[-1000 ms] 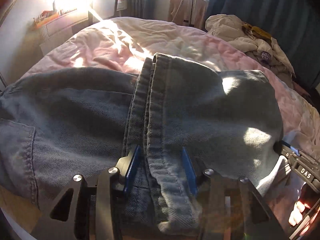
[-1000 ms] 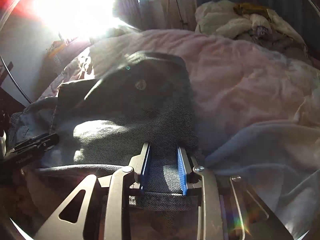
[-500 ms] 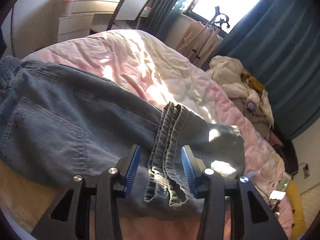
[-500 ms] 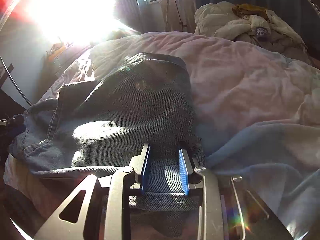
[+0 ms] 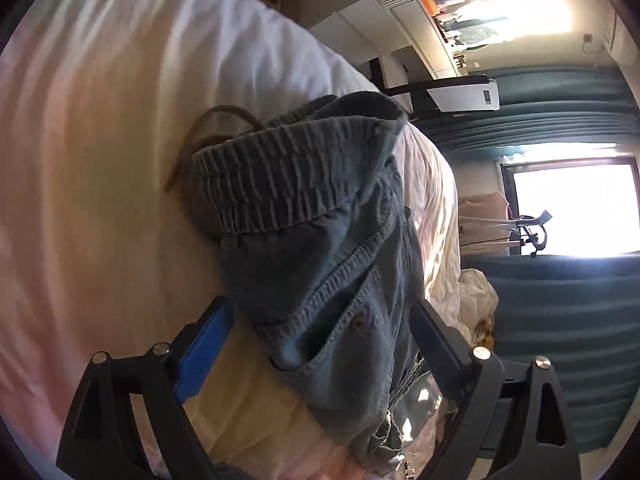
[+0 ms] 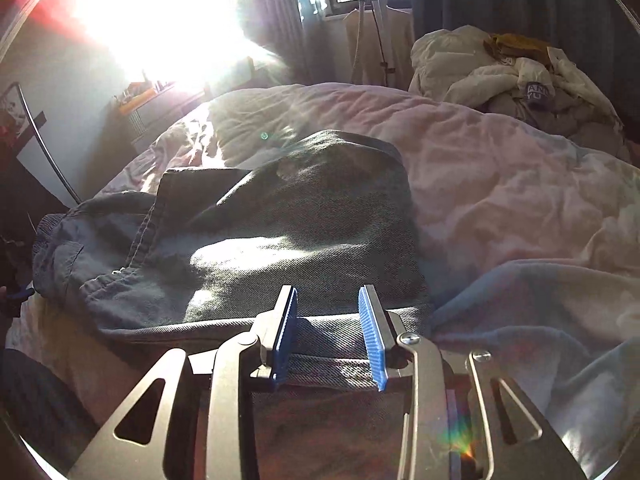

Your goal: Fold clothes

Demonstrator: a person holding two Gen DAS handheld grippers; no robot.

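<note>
One pair of denim trousers and two grippers are in play.

In the right wrist view, the right gripper [image 6: 330, 334] has its two blue-padded fingers spread apart. The hem edge of the jeans [image 6: 256, 248] lies in the gap between them, and neither pad presses on it. From there the denim runs away from the gripper and out to the left, lying loosely folded over itself on the pink duvet [image 6: 500, 184]. One patch of sunlight falls across its middle. At the far right of the bed sits one heap of pale clothes [image 6: 504, 68]. Beyond it stand the window and one clothes stand [image 6: 374, 20].

In the left wrist view, which is rolled sideways, the left gripper [image 5: 320, 344] is spread wide. One blue pad shows on the left finger [image 5: 206, 354]. The pocket part of the jeans [image 5: 320, 280] lies between the fingers, and I cannot tell whether it touches either one. Just beyond it is the elastic waistband [image 5: 280, 176], with one brown drawstring [image 5: 200, 136] looping onto the duvet [image 5: 100, 160]. Far off are the teal curtains [image 5: 560, 320].
</note>
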